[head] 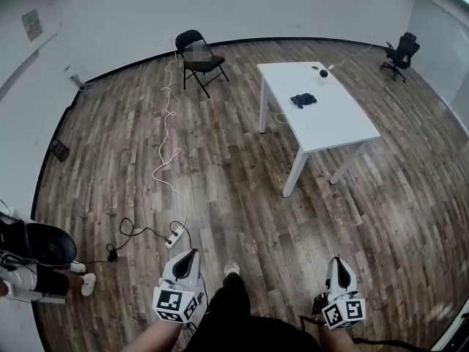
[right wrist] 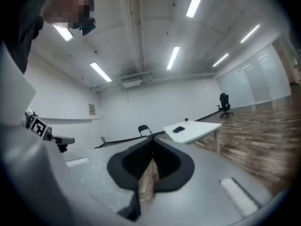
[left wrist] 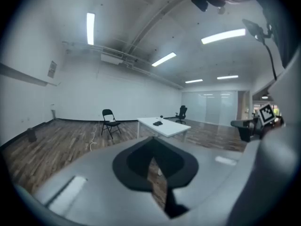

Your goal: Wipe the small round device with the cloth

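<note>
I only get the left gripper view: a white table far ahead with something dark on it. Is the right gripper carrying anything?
Observer: No. In the right gripper view the right gripper is shut, with nothing between its jaws.
Operator: How do cloth and device sit? They're too small for me.
Observer: In the head view the cloth lies near the middle of the table. The small round device stands apart from it, at the far end.
Operator: Anyone around that I can't see?
Observer: Yes, a person stands at the head view's lower left edge, far from the table.
</note>
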Motion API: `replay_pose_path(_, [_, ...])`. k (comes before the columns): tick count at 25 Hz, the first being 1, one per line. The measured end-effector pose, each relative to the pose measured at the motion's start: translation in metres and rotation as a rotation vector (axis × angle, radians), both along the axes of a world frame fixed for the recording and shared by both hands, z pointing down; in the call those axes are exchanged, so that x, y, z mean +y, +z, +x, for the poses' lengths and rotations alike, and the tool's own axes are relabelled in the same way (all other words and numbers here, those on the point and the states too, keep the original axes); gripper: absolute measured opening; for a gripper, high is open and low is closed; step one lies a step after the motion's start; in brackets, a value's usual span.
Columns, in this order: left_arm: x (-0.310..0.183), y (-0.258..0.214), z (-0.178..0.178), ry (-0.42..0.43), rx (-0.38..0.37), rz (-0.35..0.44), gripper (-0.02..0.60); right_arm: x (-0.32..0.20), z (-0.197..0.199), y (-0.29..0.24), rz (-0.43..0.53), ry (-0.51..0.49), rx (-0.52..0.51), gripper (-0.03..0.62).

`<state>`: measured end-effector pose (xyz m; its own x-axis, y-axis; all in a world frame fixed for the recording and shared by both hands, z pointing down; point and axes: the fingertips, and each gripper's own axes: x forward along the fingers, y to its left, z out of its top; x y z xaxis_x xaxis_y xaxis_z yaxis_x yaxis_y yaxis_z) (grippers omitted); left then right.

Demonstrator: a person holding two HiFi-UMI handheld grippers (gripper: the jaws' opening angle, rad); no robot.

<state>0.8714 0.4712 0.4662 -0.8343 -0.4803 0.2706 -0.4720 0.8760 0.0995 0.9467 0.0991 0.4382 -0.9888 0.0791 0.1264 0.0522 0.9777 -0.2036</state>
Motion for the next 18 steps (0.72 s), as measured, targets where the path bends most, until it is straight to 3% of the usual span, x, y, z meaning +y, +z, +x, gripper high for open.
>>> replay_pose_path(5, [0.003, -0.006, -0.102, 0.03, -0.017, -0.005, 0.006, 0.016, -0.093, -0.003, 0.014, 0.003, 0.007, 0.002])
replay_pose_path(10, [0.006, -0.022, -0.176, 0.091, -0.063, -0.005, 0.006, 0.051, -0.175, -0.012, -0.002, -0.031, -0.004, 0.002])
replay_pose_path(15, [0.013, -0.023, -0.231, 0.104, -0.072, -0.011, 0.006, 0.079, -0.221, -0.027, 0.022, -0.095, -0.039, 0.002])
replay_pose_path(18, [0.015, -0.02, -0.256, 0.095, -0.059, -0.008, 0.006, 0.072, -0.243, -0.02, 0.021, -0.075, -0.014, 0.002])
